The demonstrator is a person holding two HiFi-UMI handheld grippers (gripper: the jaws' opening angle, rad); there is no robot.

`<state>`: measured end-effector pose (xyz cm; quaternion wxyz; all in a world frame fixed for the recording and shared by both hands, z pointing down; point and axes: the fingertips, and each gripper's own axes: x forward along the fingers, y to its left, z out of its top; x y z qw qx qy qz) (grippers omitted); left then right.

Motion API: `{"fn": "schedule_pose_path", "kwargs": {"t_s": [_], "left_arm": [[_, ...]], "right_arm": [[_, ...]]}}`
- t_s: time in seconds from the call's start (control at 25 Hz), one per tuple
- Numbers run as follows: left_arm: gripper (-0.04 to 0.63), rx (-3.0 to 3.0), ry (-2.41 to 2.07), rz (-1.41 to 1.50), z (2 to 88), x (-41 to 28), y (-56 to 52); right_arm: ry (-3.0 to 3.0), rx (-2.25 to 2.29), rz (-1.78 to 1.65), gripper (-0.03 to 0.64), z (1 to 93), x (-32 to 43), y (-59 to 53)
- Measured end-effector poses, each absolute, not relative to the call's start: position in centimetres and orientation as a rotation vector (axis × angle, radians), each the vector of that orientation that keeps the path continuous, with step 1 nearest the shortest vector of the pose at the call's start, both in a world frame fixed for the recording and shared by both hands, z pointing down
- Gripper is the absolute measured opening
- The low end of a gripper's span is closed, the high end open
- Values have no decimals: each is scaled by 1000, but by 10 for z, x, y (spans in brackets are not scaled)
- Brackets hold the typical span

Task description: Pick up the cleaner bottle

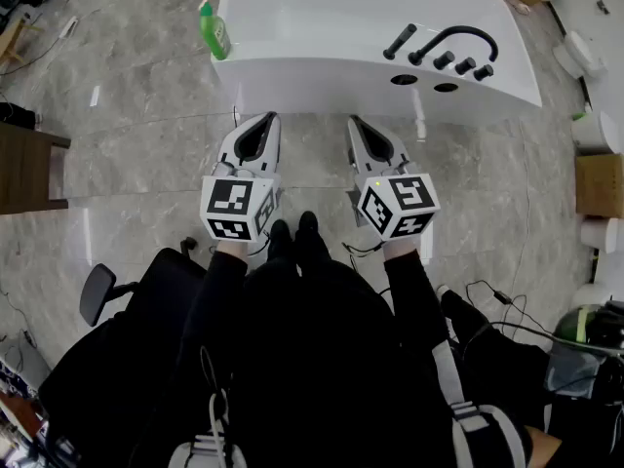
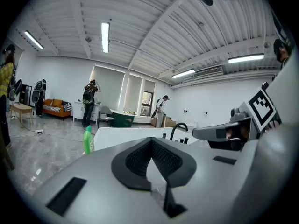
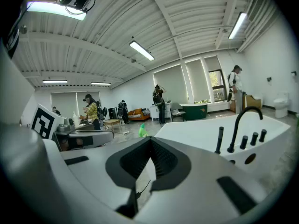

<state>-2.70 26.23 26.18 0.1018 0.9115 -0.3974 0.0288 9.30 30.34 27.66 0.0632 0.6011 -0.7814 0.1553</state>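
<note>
A white bathtub (image 1: 322, 27) with a black faucet (image 1: 458, 37) fills the top of the head view. Below it, over the marble floor (image 1: 127, 115), the left tongs (image 1: 265, 120) and right tongs (image 1: 356, 123) are held side by side, both clenched on nothing. The green cleaner bottle (image 1: 214, 29) stands upright at the tub's near-left corner, well apart from both.
</note>
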Motion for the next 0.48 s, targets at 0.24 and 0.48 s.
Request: {"fn": "schedule_pose_path", "kwargs": {"t_s": [0.24,0.48], "left_arm": [[8,2702,-1176,86,261,-23,253],[8,2688,-1185,85,264,-22,249]], "right_arm": [[-2361,1809,467,2,279,99,297],[-2366,1804,473,2,282,100,293]]}}
